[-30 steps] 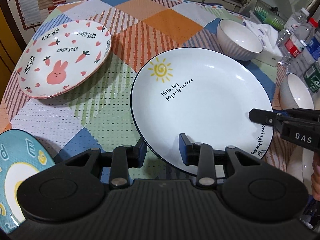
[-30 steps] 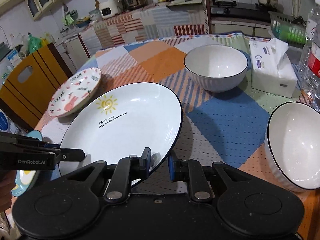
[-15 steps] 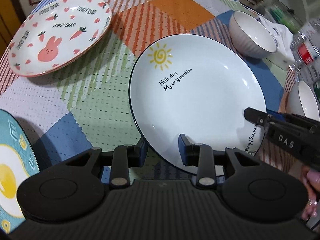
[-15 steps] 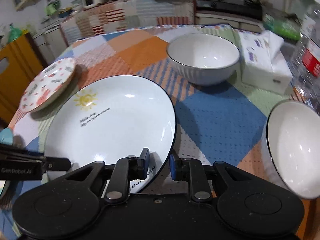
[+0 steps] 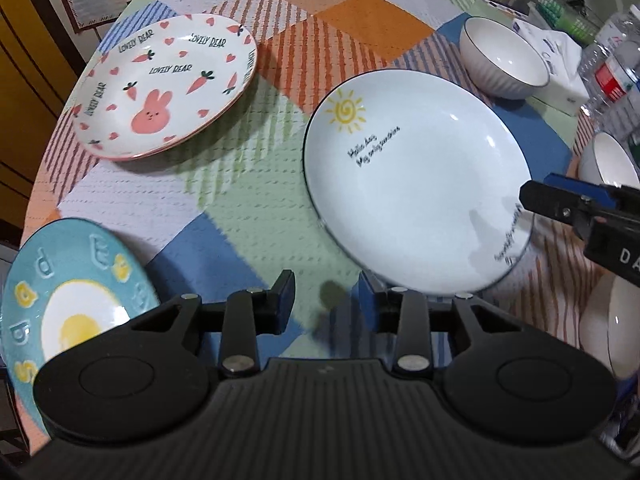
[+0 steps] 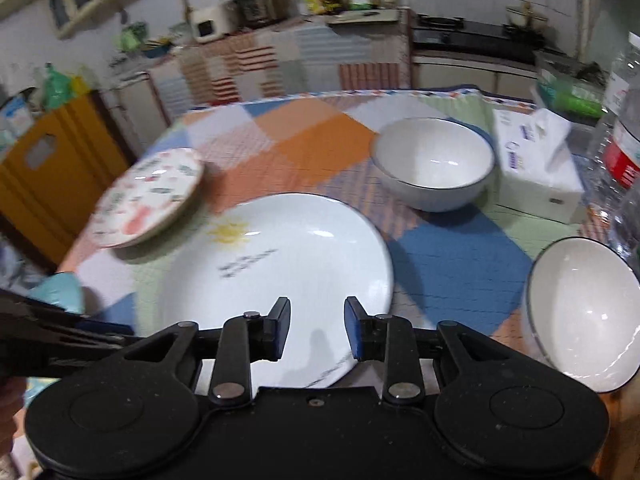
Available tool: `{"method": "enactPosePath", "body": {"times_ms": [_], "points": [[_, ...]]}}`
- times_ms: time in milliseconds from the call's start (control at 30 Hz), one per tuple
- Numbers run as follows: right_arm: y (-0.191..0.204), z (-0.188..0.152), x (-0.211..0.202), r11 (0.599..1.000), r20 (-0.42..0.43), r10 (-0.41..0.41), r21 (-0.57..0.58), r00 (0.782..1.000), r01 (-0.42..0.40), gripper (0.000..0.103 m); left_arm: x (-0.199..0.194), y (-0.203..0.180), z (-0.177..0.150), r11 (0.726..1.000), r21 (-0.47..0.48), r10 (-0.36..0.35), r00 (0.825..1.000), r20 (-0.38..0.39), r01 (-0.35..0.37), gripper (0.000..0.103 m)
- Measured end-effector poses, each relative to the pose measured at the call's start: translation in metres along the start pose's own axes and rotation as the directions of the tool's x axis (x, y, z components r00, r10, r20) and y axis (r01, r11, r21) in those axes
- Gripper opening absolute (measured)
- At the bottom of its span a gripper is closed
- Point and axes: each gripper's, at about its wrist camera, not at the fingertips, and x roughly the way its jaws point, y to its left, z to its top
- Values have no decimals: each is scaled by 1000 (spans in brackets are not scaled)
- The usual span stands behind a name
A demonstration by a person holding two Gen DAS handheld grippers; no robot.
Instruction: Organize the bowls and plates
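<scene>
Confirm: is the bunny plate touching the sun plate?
Apart. The left wrist view shows a wide strip of tablecloth between the bunny plate and the sun plate.

left wrist cam: low over my tabletop (image 5: 248,184), looking forward past my fingers (image 5: 282,300), sun plate (image 5: 416,184) near on the right | right wrist cam: close above that plate's (image 6: 280,264) near rim, facing the kitchen counter (image 6: 304,52) | shared: sun plate, bunny plate (image 5: 164,84), far bowl (image 6: 434,162)
</scene>
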Motion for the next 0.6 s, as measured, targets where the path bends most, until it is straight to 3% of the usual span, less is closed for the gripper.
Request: {"method": "enactPosePath", "body": {"times_ms": [200,267,333,600], "points": [[30,-5,-23,995,-28,61,-74,998,-63,45,-28,14,-18,999,46,22,1000,-22,-21,36],[41,-5,-28,990,-46,52,-126,998,-57,58,-36,13,-21,995,91,53,998,-43,-48,36],[54,-6,-35,981,-52,41,-185,998,-50,59,-45,14,-22,990,115,85,995,-53,-78,36],[98,-4,-66,947,-55,91,-303,994,-103,67,-94,33,-37,986,162,52,996,-72,-39,44]]}}
